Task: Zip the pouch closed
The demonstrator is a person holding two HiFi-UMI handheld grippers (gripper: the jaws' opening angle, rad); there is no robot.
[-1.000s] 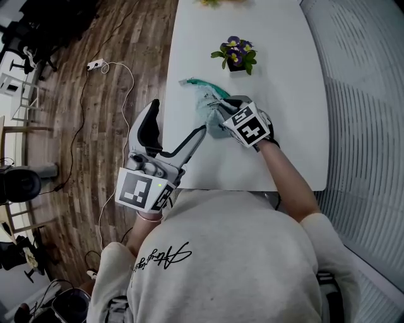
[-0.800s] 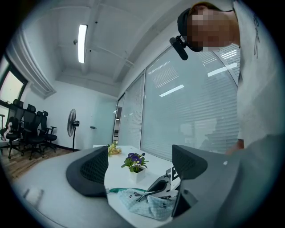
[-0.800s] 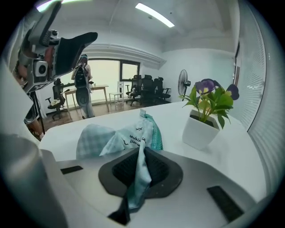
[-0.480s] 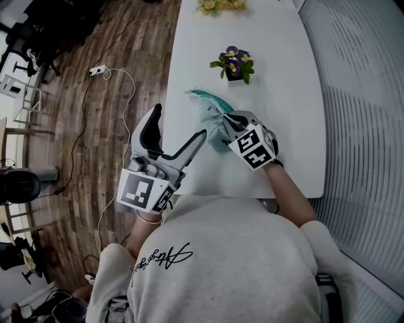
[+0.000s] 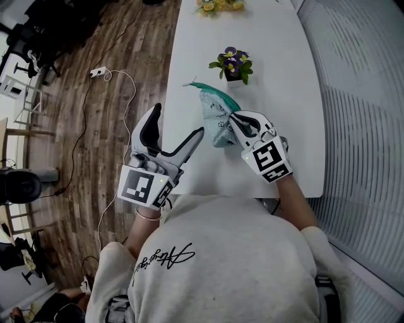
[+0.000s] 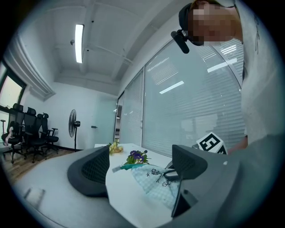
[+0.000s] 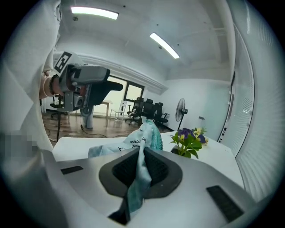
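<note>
The pouch (image 5: 216,118) is pale blue checked cloth with a green zipper edge (image 5: 211,91), and it rises off the white table (image 5: 284,94). My right gripper (image 5: 235,121) is shut on its near end; in the right gripper view a fold of the pouch (image 7: 143,147) runs pinched between the dark pads (image 7: 162,171). At the table's left edge my left gripper (image 5: 178,123) stands open, just left of the pouch and apart from it. From the left gripper view the pouch (image 6: 153,180) lies beyond the wide jaws, nothing between them.
A small pot of purple flowers (image 5: 232,60) stands just beyond the pouch. A yellow bunch (image 5: 214,5) sits at the table's far end. The wooden floor at left carries a power strip (image 5: 96,64) with a white cable. A ribbed glass wall (image 5: 360,126) runs along the right.
My right gripper has pulled back toward the person and risen, bringing the pouch's near end up with it; the pouch now stands more upright. The left gripper has stayed put.
</note>
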